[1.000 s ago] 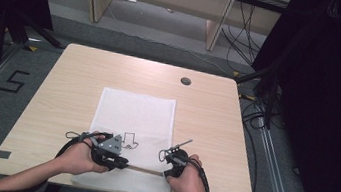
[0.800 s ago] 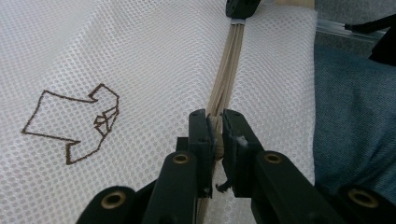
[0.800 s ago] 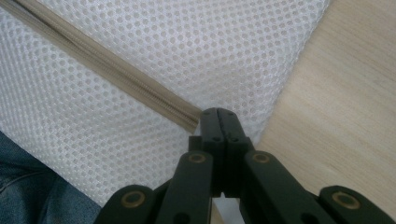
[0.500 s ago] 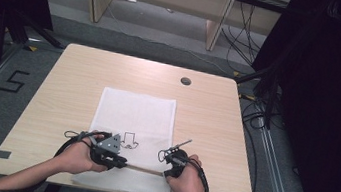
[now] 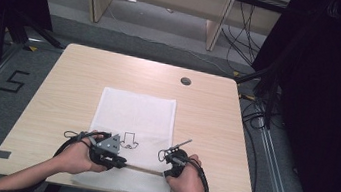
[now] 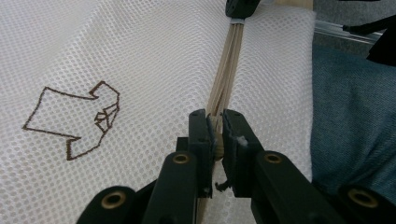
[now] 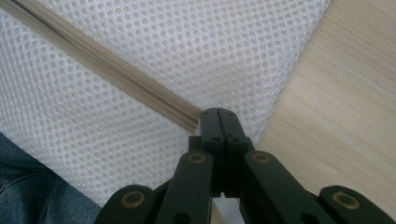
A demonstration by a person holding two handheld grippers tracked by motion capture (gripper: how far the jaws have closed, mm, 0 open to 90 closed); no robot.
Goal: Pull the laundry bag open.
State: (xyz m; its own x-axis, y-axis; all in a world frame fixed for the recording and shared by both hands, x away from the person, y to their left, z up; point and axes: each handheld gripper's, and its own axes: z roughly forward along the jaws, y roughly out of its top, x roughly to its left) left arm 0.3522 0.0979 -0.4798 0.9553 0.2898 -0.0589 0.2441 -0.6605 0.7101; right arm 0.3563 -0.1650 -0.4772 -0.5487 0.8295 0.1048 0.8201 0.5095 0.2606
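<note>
**White mesh laundry bag held at both ends of its zipper on a wooden surface.**

We see the white mesh bag (image 5: pixel 135 121) lying flat on the light wooden surface (image 5: pixel 216 117), its near edge towards the person, with a brown shirt outline (image 6: pixel 74 119) printed on the mesh. A beige zipper (image 6: pixel 226 70) runs across the bag near that edge. We find the left hand-held gripper (image 6: pixel 215 128) with its jaws clamped on the zipper, the tape pinched between the pads. The right hand-held gripper (image 7: pixel 218 122) has its jaws pressed together at the zipper's (image 7: pixel 116 70) other end, close to the bag's edge and the bare wood; whether they pinch the tape or the mesh there we cannot tell. Blue denim (image 6: pixel 355 116) lies beyond the bag's near edge.
</note>
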